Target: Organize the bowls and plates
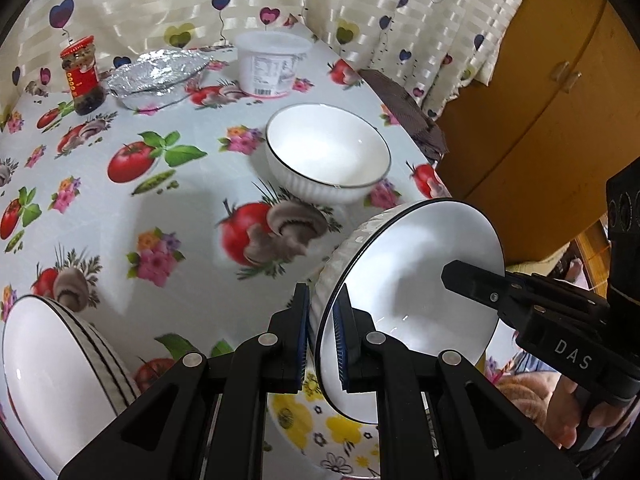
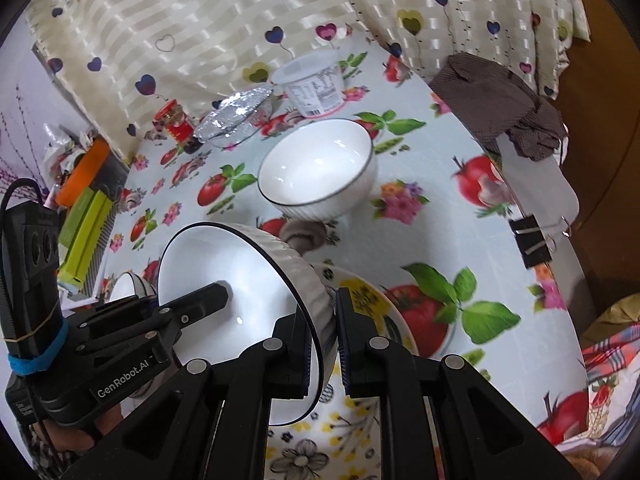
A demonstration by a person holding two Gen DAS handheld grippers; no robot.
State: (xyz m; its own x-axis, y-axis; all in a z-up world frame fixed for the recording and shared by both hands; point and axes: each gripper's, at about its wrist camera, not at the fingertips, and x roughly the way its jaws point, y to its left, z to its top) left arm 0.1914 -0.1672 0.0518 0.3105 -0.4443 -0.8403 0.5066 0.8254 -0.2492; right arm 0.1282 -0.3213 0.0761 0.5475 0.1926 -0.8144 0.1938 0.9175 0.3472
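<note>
Two grippers, left and right, pinch opposite rims of my ribbed white black-rimmed bowl, jaws pressed tight for balance, tilted above the flowered plate, near another white bowl on the counter

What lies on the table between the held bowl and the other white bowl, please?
Only bare tablecloth separates held bowl from white bowl, in both wrist views.

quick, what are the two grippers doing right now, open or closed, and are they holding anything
Left gripper: closed on the rim of the white ribbed bowl.
Right gripper: closed on the opposite rim of the same bowl, which hangs tilted above the flowered plate.
</note>
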